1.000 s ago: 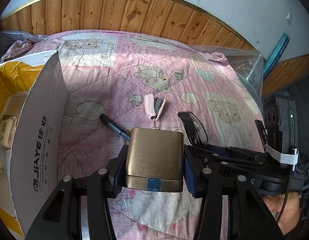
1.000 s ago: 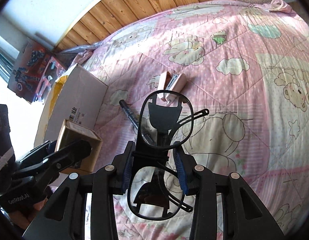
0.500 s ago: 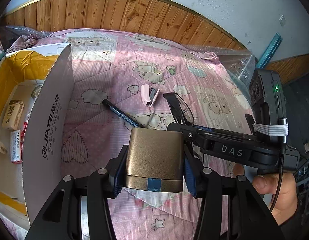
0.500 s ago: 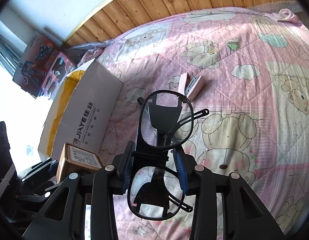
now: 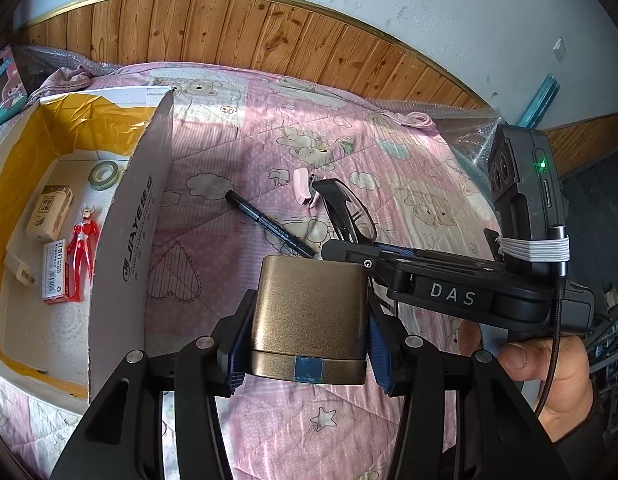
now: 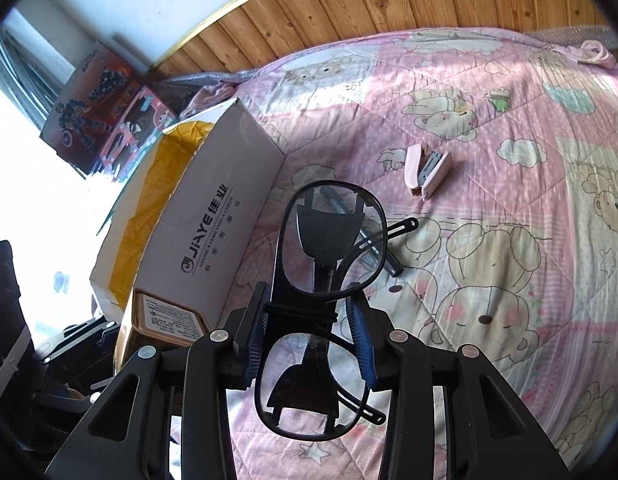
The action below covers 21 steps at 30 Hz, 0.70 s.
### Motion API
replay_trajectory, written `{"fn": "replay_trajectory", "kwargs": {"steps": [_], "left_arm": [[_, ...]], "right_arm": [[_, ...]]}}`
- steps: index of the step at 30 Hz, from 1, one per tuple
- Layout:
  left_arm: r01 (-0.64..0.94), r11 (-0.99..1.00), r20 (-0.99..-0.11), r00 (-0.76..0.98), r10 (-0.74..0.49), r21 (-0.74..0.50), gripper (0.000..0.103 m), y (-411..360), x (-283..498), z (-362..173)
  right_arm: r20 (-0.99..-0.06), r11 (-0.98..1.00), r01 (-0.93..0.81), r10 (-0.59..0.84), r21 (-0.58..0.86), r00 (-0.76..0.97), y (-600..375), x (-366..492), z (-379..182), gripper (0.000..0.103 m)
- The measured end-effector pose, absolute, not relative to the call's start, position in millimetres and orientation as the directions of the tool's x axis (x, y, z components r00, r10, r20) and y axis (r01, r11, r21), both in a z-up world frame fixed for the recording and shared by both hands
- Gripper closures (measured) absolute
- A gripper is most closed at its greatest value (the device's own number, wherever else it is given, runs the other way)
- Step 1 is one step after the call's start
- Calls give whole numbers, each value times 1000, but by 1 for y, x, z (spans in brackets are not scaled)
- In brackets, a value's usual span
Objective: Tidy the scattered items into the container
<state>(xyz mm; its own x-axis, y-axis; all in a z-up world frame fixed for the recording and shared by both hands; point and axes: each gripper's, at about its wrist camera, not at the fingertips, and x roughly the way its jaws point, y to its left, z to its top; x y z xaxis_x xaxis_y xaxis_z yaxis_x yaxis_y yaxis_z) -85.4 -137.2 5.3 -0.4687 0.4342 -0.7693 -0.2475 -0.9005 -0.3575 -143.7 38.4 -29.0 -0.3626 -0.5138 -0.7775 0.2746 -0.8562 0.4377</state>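
Observation:
My left gripper [image 5: 307, 344] is shut on a small gold box [image 5: 311, 316], held above the pink quilt just right of the cardboard container's white flap [image 5: 137, 216]. My right gripper [image 6: 311, 332] is shut on the bridge of black-framed glasses [image 6: 329, 240], which stand on end with folded temples. In the left wrist view the glasses [image 5: 349, 212] hang beside the gold box. On the quilt lie a black pen [image 5: 269, 226] and a pink stapler [image 5: 303, 186]. The right wrist view shows the stapler [image 6: 427, 170], the container [image 6: 213, 224] and the gold box [image 6: 165, 318].
Inside the yellow-lined container lie a tape roll [image 5: 103, 174], a tan packet [image 5: 49, 211], a red figure [image 5: 83, 236] and a small red-and-white box [image 5: 57, 268]. A hand [image 5: 549, 368] holds the right gripper's handle. A wooden headboard [image 5: 229, 32] runs along the back.
Both grippers have lifted and drawn back from the quilt, still holding their items. The container's inside has come into the left wrist view.

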Motion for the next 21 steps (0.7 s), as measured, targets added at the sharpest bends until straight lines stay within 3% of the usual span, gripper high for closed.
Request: {"fn": "replay_trajectory", "kwargs": {"steps": [21], "left_arm": [[-204,-906,-722,-550,420,-371,52,-197,-37,30]], "right_arm": [[-770,-841,358,-525,405,-363,-11,-107,-10,63]]}}
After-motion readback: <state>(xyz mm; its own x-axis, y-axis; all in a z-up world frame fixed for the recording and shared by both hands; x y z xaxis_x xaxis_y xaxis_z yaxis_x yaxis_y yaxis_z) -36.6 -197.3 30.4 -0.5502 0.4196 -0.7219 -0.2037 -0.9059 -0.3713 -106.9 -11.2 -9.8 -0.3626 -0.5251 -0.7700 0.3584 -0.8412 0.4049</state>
